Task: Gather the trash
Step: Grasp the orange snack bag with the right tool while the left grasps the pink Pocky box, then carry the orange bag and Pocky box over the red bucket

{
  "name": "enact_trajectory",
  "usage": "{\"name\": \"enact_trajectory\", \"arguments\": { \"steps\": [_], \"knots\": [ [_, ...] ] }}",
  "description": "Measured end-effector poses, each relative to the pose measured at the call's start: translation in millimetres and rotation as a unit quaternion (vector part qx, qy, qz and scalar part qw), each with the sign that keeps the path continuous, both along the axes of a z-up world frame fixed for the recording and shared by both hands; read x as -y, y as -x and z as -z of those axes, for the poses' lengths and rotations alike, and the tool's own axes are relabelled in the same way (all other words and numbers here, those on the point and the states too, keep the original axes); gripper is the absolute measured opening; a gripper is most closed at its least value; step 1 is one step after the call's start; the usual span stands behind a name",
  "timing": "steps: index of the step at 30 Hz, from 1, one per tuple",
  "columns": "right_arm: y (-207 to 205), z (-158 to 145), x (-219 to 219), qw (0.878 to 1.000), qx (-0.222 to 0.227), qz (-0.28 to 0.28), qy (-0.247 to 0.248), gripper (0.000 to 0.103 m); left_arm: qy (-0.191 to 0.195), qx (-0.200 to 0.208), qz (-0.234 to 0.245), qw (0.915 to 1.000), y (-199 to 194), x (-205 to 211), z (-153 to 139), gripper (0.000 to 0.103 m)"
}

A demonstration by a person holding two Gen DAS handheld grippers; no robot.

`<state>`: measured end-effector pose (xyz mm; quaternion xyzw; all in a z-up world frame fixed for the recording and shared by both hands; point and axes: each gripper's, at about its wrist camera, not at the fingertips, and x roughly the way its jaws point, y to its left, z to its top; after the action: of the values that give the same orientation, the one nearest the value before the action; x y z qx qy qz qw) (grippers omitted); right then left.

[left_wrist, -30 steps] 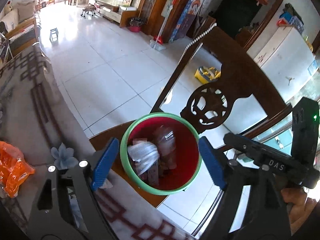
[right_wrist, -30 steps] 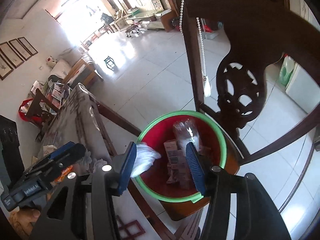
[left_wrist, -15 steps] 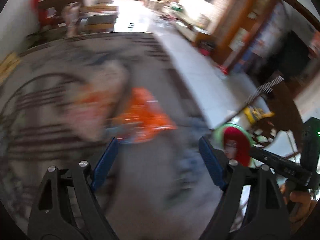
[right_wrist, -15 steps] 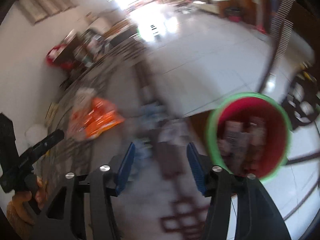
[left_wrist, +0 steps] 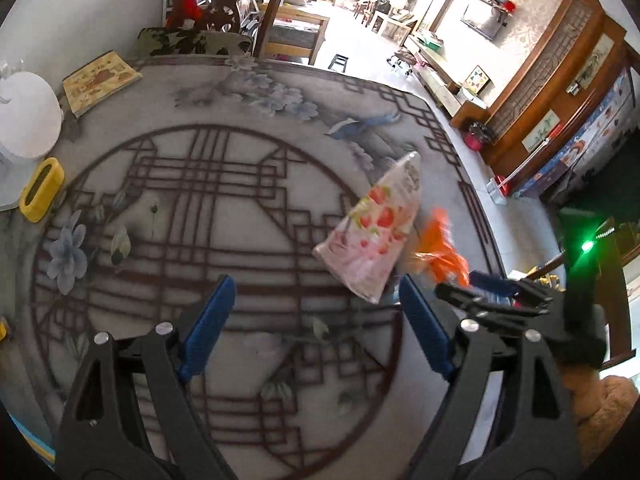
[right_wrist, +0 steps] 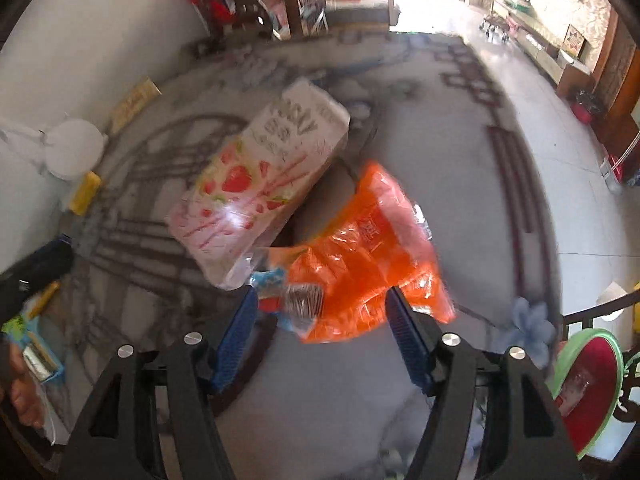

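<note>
While both grippers hang over the patterned tablecloth (left_wrist: 248, 208), each has its jaws apart with nothing clamped. Left gripper (left_wrist: 316, 324): jaws wide, only bare cloth between them; pink strawberry snack box (left_wrist: 372, 232) lies at 1 o'clock from its tips. Right gripper (right_wrist: 320, 328): jaws have just been opening; the lower end of the orange wrapper (right_wrist: 360, 264) sits between the pads, contact unclear through blur. Box touches the wrapper's 10 o'clock side. Red bin (right_wrist: 588, 388) at 4 o'clock, off the table edge.
</note>
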<state>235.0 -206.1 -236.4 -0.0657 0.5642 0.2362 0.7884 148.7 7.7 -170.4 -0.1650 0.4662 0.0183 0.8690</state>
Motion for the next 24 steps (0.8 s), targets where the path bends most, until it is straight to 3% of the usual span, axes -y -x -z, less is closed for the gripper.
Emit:
{"name": "enact_trajectory", "arguments": {
  "steps": [3, 4, 11, 12, 13, 15, 16, 18, 19, 21, 24],
  "knots": [
    [-6, 19, 4, 0.999, -0.038, 0.004, 0.005, 0.002, 0.005, -0.003, 0.012, 0.9999, -21, 1, 8, 0.082],
    [-7, 21, 7, 0.999, -0.042, 0.006, 0.000, 0.001, 0.003, -0.004, 0.020, 0.9998, -29, 5, 11, 0.082],
    [9, -5, 45, 0.998, -0.022, 0.036, -0.048, 0.005, -0.011, -0.010, 0.090, 0.9958, -89, 40, 35, 0.082],
    [8, -11, 56, 0.996, -0.017, 0.058, -0.059, 0.014, -0.015, -0.013, 0.095, 0.9953, -95, 43, 39, 0.082],
    [6, -14, 62, 0.995, -0.017, 0.072, -0.068, 0.031, -0.025, -0.021, 0.099, 0.9945, -105, 48, 46, 0.082],
    [1, -22, 76, 0.991, -0.019, 0.103, -0.088, 0.045, -0.026, -0.031, 0.106, 0.9935, -114, 53, 56, 0.082],
    [-3, -25, 79, 0.989, -0.021, 0.109, -0.093, 0.045, -0.021, -0.039, 0.110, 0.9929, -118, 54, 61, 0.080],
    [-9, -29, 81, 0.988, -0.021, 0.115, -0.102, 0.045, -0.010, -0.057, 0.117, 0.9915, -123, 53, 73, 0.063],
    [-13, -31, 79, 0.987, -0.022, 0.117, -0.109, 0.048, 0.006, -0.065, 0.120, 0.9907, -124, 51, 78, 0.062],
    [-23, -33, 74, 0.983, -0.031, 0.125, -0.128, 0.055, 0.027, -0.061, 0.116, 0.9910, -120, 47, 79, 0.038],
    [-43, -30, 57, 0.976, -0.048, 0.142, -0.157, 0.058, 0.008, -0.050, 0.105, 0.9932, -110, 41, 69, 0.032]
  ]
}}
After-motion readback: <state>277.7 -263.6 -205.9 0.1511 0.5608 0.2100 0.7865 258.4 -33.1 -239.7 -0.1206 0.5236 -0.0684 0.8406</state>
